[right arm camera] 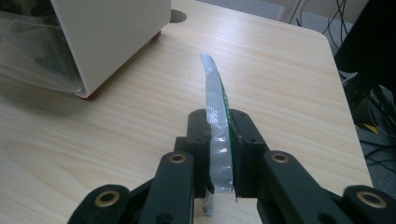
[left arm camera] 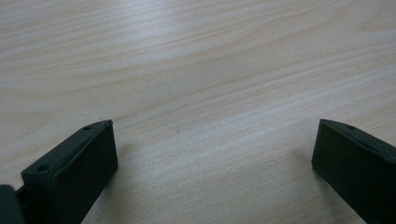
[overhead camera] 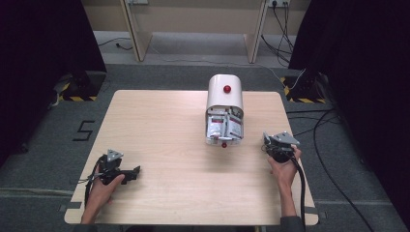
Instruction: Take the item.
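I see a light wooden table point(overhead camera: 159, 145) from above. My left gripper point(overhead camera: 126, 175) is at the lower left of the high view, held in the person's left hand point(overhead camera: 104, 186), low over the table. In the left gripper view point(left arm camera: 212, 154) its two black jaws sit far apart at the bottom corners, with bare wood between them. It is wide open and holds nothing.

My right gripper point(overhead camera: 267, 140) is at the right of the high view, near the table's right edge, held in the person's right hand point(overhead camera: 283, 169). A black cable point(overhead camera: 300, 188) runs back from it along the arm. In the right gripper view point(right arm camera: 218, 135) the two jaws are squeezed tight on a thin silver packet point(right arm camera: 215, 116). The packet stands on its edge between the jaws and sticks up and forward, bending a little at the top. I can see a strip of green along its right side.

A white box with a round top point(overhead camera: 225, 96) lies in the middle of the table, toward the far side. It has a red knob point(overhead camera: 226, 89) on top. Its open end faces the person, and more packets point(overhead camera: 223, 126) are inside it, red and white. In the right gripper view the box point(right arm camera: 112, 32) fills the upper left, with a clear flap point(right arm camera: 32, 56) at its open end. The held packet is near the box but apart from it.

Beyond the table there is grey floor point(overhead camera: 183, 72), and cables lie on it at the right.
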The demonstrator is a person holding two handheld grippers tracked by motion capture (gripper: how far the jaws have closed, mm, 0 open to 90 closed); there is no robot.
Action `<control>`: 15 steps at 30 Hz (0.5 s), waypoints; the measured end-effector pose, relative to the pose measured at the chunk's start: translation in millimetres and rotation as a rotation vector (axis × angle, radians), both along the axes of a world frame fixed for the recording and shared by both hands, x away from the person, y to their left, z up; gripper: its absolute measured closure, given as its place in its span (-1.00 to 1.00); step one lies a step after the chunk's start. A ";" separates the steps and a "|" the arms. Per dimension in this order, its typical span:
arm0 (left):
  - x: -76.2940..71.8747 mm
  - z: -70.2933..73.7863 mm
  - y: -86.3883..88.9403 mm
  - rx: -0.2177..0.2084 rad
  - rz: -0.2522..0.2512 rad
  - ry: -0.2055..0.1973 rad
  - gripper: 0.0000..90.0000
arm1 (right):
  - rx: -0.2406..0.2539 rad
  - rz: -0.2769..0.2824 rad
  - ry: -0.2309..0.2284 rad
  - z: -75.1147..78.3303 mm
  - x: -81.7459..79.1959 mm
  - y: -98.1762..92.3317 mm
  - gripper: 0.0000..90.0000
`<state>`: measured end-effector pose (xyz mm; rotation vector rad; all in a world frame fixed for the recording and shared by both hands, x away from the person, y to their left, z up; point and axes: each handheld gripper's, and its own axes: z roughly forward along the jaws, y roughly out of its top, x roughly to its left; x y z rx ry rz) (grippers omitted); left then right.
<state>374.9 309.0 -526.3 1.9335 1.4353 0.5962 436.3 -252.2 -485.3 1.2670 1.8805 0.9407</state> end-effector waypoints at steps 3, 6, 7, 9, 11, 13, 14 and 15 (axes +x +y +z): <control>0.0 0.0 0.0 0.000 0.000 0.000 -1.00 | -0.011 0.013 0.005 -1.6 0.0 4.4 0.75; 0.0 0.0 0.0 0.000 0.000 0.000 -1.00 | -0.014 0.021 0.008 -3.5 0.4 6.6 0.72; 0.0 0.0 0.0 0.000 0.000 0.000 -1.00 | -0.008 0.019 0.012 -4.3 0.3 8.2 0.70; 0.0 0.0 0.0 0.000 0.000 0.000 -1.00 | -0.016 0.034 0.015 -5.7 0.7 10.8 0.67; 0.0 0.0 0.0 0.000 0.000 0.000 -1.00 | -0.015 0.036 0.019 -6.0 0.7 11.5 0.66; 0.0 0.0 -0.1 -0.001 0.001 -0.001 -1.00 | -0.002 0.047 0.041 -8.0 1.6 13.2 0.59; 0.0 0.0 0.0 0.000 0.000 0.000 -1.00 | 0.004 0.052 0.049 -9.5 2.4 13.3 0.56; 0.0 0.0 0.0 0.000 0.000 0.000 -1.00 | 0.017 0.050 0.066 -13.0 3.6 14.0 0.52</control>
